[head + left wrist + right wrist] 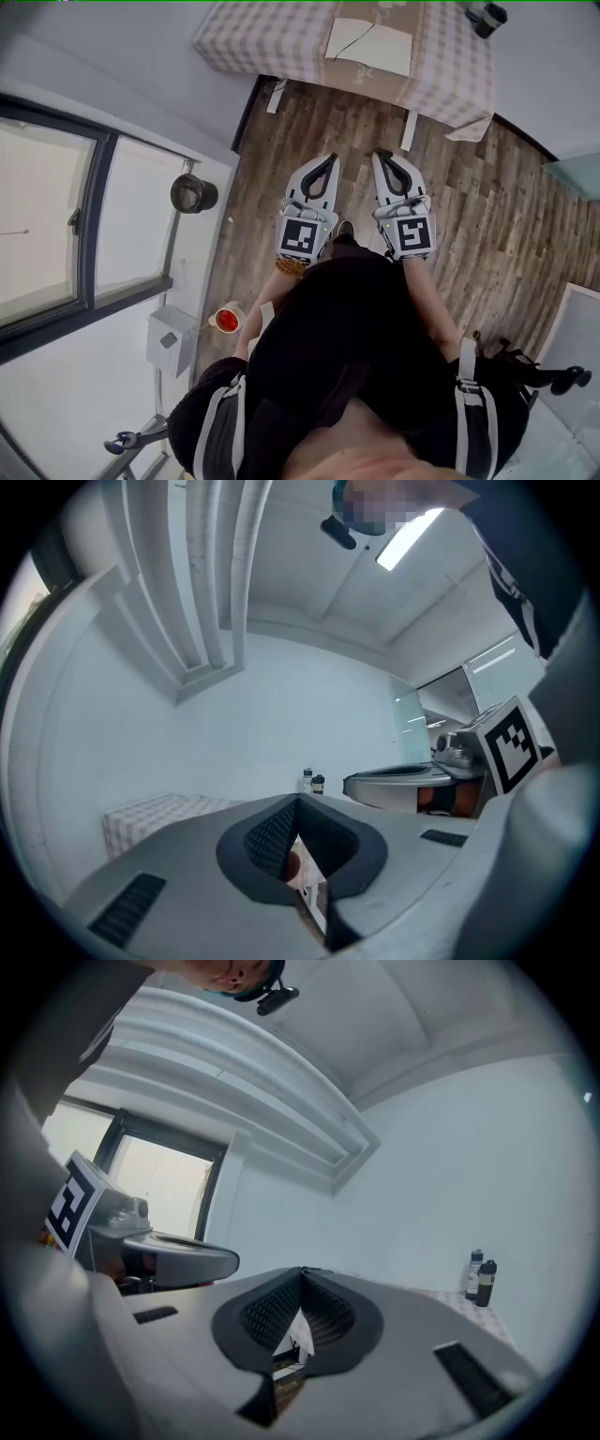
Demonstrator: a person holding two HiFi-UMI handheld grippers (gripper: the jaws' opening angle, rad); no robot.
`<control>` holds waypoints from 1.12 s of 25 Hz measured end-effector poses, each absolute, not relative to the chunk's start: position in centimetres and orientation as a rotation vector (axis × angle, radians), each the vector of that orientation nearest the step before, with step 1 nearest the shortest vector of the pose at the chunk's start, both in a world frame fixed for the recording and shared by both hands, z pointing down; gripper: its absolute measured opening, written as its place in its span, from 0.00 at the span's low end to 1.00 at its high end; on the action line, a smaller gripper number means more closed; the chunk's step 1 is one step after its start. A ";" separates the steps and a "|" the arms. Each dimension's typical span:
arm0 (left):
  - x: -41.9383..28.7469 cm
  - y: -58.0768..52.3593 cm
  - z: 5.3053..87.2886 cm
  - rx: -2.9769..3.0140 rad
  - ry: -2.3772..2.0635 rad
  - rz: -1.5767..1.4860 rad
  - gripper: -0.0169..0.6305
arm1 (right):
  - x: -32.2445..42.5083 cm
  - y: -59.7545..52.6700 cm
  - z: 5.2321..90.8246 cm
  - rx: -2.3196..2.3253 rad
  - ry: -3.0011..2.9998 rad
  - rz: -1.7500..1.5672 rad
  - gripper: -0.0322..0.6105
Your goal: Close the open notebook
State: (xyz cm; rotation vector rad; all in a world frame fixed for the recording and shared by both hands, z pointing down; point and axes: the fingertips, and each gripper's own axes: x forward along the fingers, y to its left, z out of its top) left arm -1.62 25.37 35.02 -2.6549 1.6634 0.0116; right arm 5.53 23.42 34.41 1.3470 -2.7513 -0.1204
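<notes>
Ahead of you, at the far side of the wood floor (487, 216), stands the desk (244, 42) under a checked cloth (450, 80), and the open notebook (368, 45) lies flat on it, pale pages up, resting on a brown strip that runs across the cloth. Two bottles (487, 17) stand at the desk's far right corner, well apart from the notebook. You hold both tools out level in front of your body, side by side and close to each other, each with its marker cube facing up toward your head. The left hand-held gripper (330, 160) has its jaws together: in the left gripper view the ribbed pads meet at the tips and nothing sits between them. The right hand-held gripper (381, 156) is likewise closed and empty, its pads meeting at the tips in the right gripper view. Both tips point toward the desk. Neither touches it; a stretch of bare floor lies between the tips and the desk's near edge. The notebook sits well apart from both tools, roughly in line with the gap between them and a little nearer the right one's line. The left gripper view shows the checked cloth low at its left with the bottles small in the distance, and the right gripper view shows the bottles at its right edge. A window (47, 216) fills the wall on your left.
</notes>
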 end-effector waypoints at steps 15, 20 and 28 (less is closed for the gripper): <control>1.2 15.7 38.7 -2.717 1.695 -0.019 0.03 | 8.6 13.6 38.2 1.306 -2.744 -0.036 0.06; 0.1 11.7 40.3 -2.735 1.719 -0.043 0.03 | 8.4 10.3 38.8 1.314 -2.752 -0.011 0.06; -0.2 3.4 40.0 -2.778 1.649 -0.059 0.03 | 8.4 2.4 37.6 1.402 -2.712 -0.006 0.06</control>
